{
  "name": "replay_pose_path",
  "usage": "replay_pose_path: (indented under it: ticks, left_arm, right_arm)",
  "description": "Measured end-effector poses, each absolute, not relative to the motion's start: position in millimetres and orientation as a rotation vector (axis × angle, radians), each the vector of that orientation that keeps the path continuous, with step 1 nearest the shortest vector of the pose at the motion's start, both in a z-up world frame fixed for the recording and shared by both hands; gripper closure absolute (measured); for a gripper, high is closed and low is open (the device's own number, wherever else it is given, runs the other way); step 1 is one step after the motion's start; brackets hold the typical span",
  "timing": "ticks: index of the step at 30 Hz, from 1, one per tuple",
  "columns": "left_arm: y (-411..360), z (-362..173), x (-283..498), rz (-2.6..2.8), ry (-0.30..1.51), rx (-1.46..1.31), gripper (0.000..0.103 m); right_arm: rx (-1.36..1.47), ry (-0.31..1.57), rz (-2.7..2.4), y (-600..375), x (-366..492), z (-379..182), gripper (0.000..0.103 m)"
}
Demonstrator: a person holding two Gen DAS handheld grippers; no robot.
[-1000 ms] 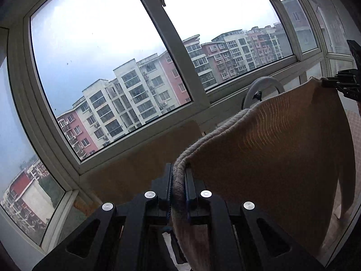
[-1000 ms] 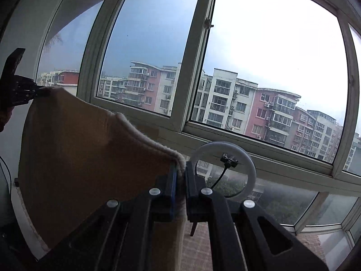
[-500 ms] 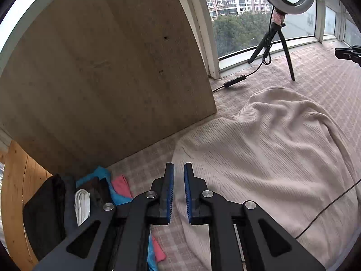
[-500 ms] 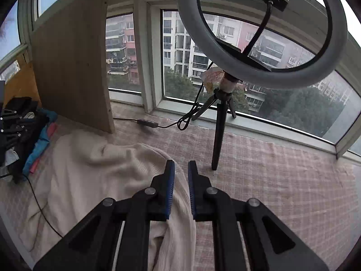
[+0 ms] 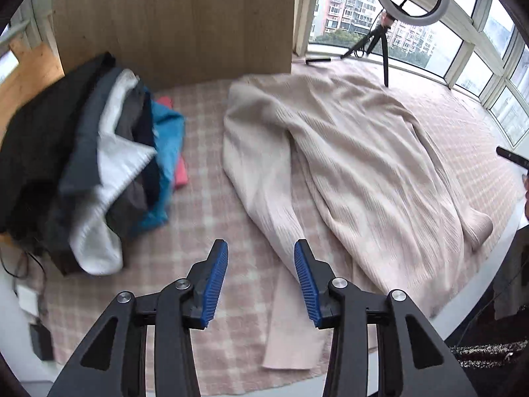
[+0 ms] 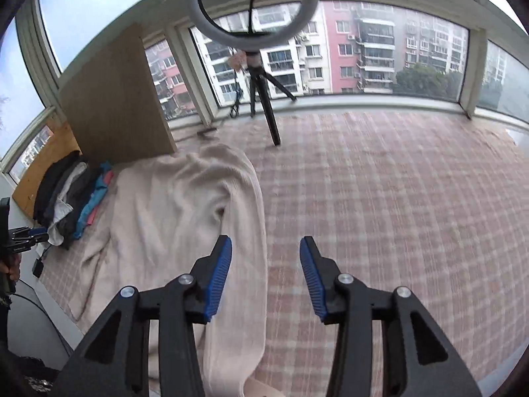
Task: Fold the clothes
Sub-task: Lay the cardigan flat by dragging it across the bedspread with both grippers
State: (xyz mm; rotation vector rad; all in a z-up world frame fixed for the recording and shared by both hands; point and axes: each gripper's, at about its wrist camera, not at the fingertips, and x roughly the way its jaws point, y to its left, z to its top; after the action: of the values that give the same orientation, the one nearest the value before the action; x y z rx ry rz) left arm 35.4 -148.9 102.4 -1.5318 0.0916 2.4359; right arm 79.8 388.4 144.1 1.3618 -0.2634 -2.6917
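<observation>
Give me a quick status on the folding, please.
Left gripper open, empty. Right gripper open, empty. Beige sweater spread flat, rumpled, unfolded. Clothes pile lies alongside, not touching it.

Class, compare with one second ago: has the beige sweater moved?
Yes. The beige sweater was held up against the window; now it lies spread on the checked mat below, released by both open grippers.
</observation>
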Motion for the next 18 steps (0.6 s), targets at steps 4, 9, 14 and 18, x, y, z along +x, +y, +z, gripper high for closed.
replay_pose_path:
  ticks: [4, 9, 14, 18]
  left_arm:
    - [-122, 56, 47, 2.341, -0.025, -1.630, 0.063]
    - [-100, 27, 31, 2.388, 0.057, -1.701, 0.067]
    - [-103, 34, 28, 2.408, 0.022, -1.681, 0.099]
    - [-121, 67, 30, 2.496, 0.022, -1.609, 0.099]
  right_arm:
    - [1.563, -0.373, -2.633, 381, 101, 76, 0.061]
    - [1.664, -0.325, -2.588, 365, 108, 37, 0.061]
    - [1.697, -0.257, -2.512, 351, 108, 29, 0.060]
    - [1.694, -0.219, -2.511, 349, 107, 28, 0.060]
